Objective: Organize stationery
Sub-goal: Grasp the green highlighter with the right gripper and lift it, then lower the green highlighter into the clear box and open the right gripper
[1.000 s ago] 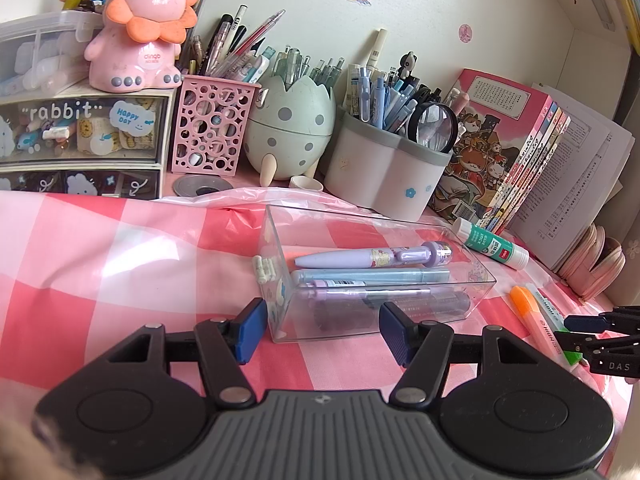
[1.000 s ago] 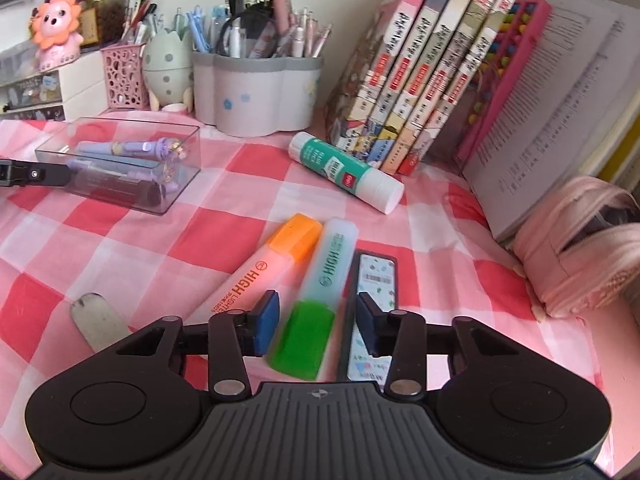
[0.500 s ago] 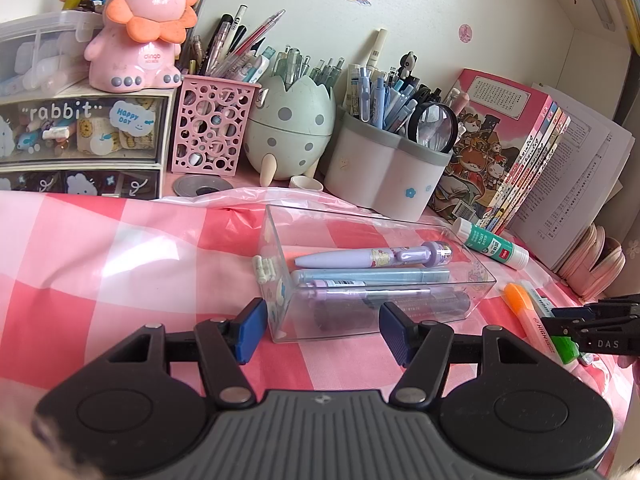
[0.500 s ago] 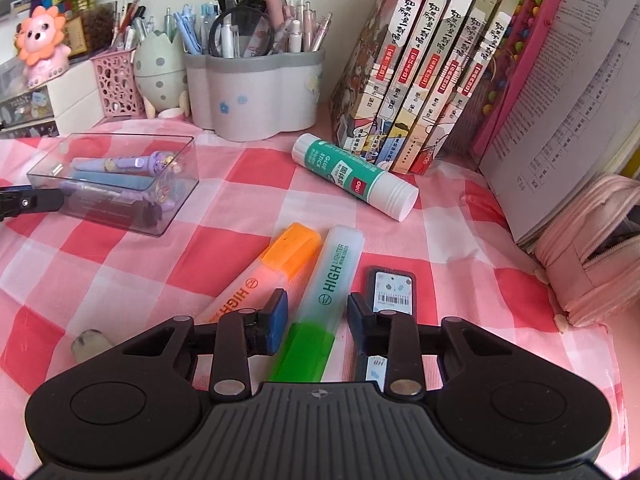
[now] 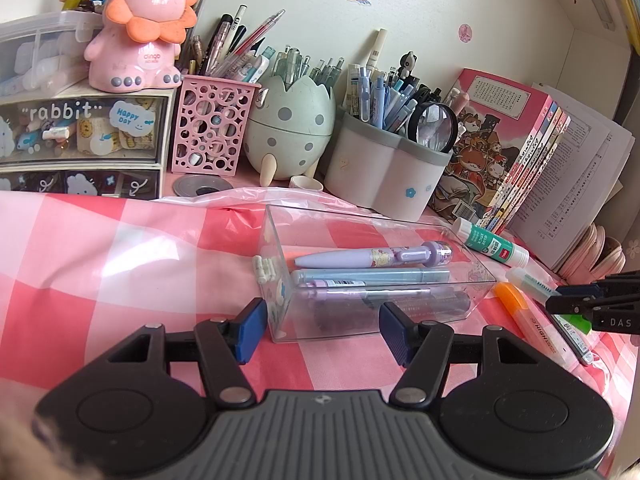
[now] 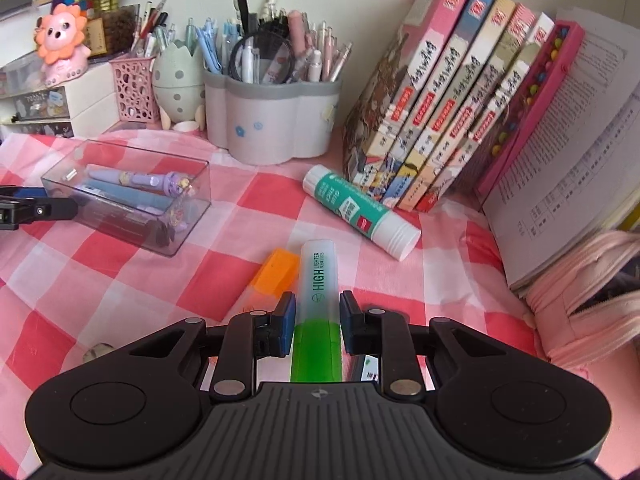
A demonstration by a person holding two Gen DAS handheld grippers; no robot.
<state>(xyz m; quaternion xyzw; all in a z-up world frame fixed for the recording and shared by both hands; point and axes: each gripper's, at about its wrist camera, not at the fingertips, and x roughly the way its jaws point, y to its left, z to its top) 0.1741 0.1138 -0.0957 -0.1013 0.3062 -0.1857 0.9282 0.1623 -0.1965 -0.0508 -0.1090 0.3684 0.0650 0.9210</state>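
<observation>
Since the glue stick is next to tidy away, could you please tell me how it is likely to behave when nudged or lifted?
The glue stick is a round tube lying on its side, so it would probably roll if nudged. It looks rigid and fairly light. Its glossy plastic may be slightly slippery.

Right tongs just closing — left tongs spread.

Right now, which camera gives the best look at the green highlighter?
The right wrist view. There the green highlighter lies dead centre, between the right tongs, its lettering readable beside the orange highlighter. The left wrist view catches only its pale end at the far right edge, mostly hidden behind those same tongs.
</observation>
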